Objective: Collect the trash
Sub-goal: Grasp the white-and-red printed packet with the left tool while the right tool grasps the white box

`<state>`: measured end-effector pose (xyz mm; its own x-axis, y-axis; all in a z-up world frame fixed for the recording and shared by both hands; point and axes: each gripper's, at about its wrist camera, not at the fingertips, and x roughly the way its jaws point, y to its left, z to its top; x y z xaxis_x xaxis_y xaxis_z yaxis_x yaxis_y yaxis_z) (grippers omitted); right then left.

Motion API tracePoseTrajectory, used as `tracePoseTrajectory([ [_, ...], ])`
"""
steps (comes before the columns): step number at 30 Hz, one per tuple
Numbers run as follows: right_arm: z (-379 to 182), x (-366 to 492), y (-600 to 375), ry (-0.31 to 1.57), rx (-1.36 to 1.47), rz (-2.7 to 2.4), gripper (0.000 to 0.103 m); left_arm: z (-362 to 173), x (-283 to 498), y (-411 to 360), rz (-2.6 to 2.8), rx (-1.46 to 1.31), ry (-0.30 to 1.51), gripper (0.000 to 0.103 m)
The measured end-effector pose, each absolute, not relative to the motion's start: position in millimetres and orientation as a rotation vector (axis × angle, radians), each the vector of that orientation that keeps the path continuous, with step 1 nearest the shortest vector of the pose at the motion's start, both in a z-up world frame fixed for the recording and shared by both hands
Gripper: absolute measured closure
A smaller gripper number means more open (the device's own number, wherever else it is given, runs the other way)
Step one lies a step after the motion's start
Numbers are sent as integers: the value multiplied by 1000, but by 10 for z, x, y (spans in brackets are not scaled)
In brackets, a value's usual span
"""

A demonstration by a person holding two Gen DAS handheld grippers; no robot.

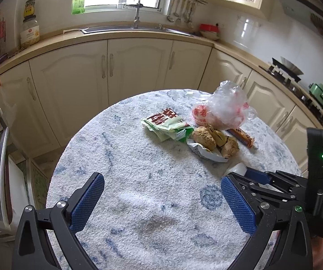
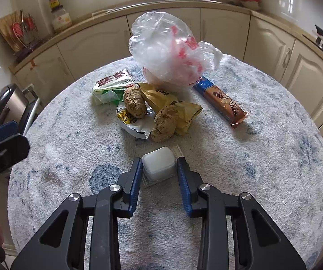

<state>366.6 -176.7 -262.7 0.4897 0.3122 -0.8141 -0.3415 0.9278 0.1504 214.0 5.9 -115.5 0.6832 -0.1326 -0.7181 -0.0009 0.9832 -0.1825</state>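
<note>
our right gripper [image 2: 159, 168] clamps the small white tub [image 2: 159, 163] near the table's [image 2: 273, 157] front edge, first trash collected; our left gripper [image 1: 162, 199] hangs wide apart, empty, ready.

The clear plastic bag [image 1: 227, 106] on the worktop [image 1: 139, 180] carries red printing, of which the characters 新老 can be made out in the left wrist view; the rest of it is crumpled and cannot be read. The green-and-white packet [image 2: 110, 85] beside it shows large white characters on a dark red band, too distorted to read with certainty. Print on the yellow wrapper [image 2: 161, 96], the white wrapper [image 2: 134, 126], the brown biscuit pack [image 2: 222, 100] and the jar labels [image 1: 29, 33] is too small or blurred to read.
</note>
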Motion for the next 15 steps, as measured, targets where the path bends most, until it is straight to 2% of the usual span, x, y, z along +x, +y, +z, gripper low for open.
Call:
tracePoseTrajectory([
  [15, -2458, 3828, -2038, 968, 22, 364, 72, -1534, 3438, -224, -102, 58, 838, 1],
])
